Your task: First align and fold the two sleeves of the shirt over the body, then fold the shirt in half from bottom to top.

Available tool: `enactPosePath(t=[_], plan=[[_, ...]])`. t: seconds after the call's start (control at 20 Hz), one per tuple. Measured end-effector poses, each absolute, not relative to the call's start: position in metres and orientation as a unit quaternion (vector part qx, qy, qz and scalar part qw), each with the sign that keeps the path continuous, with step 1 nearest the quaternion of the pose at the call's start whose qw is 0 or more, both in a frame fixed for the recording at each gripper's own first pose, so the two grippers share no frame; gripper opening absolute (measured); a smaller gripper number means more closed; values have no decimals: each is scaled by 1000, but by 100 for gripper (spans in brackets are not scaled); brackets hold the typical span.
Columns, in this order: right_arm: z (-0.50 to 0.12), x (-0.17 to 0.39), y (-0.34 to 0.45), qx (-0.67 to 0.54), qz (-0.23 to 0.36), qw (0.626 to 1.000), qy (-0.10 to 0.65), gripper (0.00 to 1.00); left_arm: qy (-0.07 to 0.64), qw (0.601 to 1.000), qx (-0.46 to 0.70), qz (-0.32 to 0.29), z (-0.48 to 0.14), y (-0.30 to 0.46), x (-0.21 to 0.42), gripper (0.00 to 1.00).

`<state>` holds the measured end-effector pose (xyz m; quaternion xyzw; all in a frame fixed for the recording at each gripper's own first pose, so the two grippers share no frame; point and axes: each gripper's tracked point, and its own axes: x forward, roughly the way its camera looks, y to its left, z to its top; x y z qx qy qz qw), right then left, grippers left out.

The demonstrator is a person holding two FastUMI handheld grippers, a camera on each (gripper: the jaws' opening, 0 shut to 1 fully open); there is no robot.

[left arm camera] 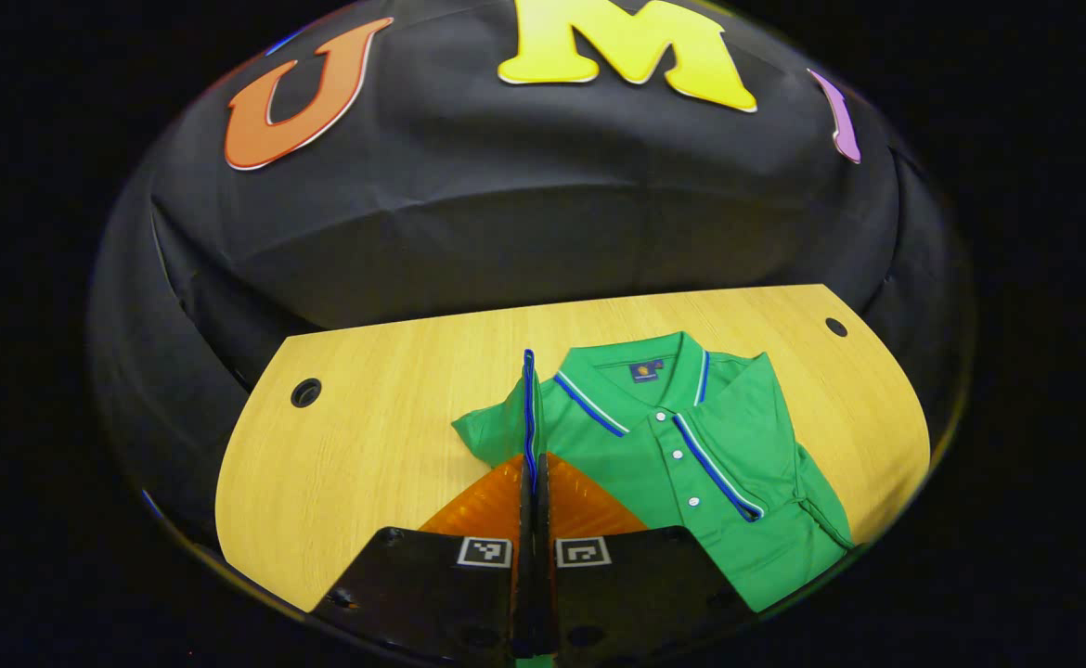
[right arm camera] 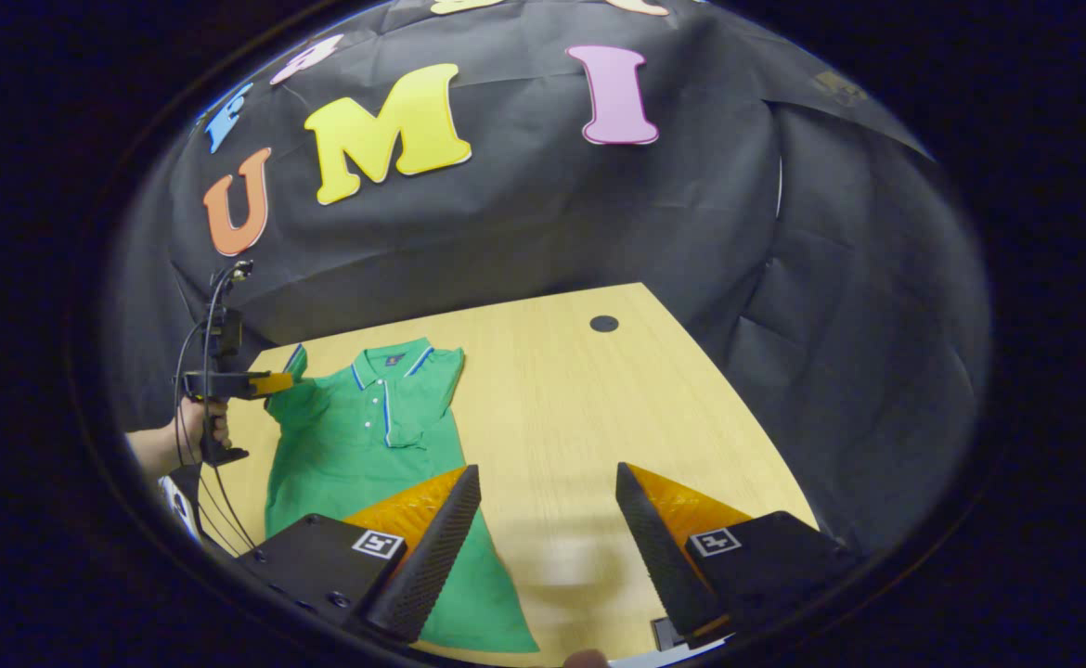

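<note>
Two tools in play. Left tool (left arm camera: 534,468) has its fingers pressed together on a pinched-up fold of the left sleeve (left arm camera: 528,408), blue-trimmed cuff edge standing upright between them; from the right gripper view the same tool (right arm camera: 274,382) sits at the shirt's far left, held by a hand (right arm camera: 195,422) with cables trailing off it. Right tool (right arm camera: 548,506) is spread wide, nothing between the fingers, hovering above bare desk just right of the shirt's lower hem.

Green polo shirt (left arm camera: 691,464) lies flat, collar toward the booth wall, placket buttoned, white-and-blue stripe trim on collar and placket. Right sleeve (right arm camera: 436,385) already lies folded over the body. Small dark neck label (left arm camera: 643,372), too small to read. Square black-and-white markers on tool bodies.

Light wood-grain desk (left arm camera: 367,436), round cable holes (left arm camera: 305,392) near back corners. Black cloth wall (left arm camera: 506,213) behind.
</note>
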<state>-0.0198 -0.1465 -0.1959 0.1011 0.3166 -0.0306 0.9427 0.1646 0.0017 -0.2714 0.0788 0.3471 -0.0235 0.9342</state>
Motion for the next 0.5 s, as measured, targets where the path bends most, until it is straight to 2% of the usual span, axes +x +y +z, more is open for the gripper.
enactPosePath(t=[0.2,0.35,0.4,0.5], plan=[[-193,-26,-157,98,-39,944,314,95,354,931,79,-48,-289,-35,159,5],[-192,-26,-156,107,-40,942,316,95,351,930,80,-80,-296,-58,149,15],[-192,-25,-156,107,-39,942,317,93,347,930,82,-87,-295,-61,144,23],[-191,-23,-150,103,-30,942,317,93,341,931,91,-90,-294,-61,135,62]])
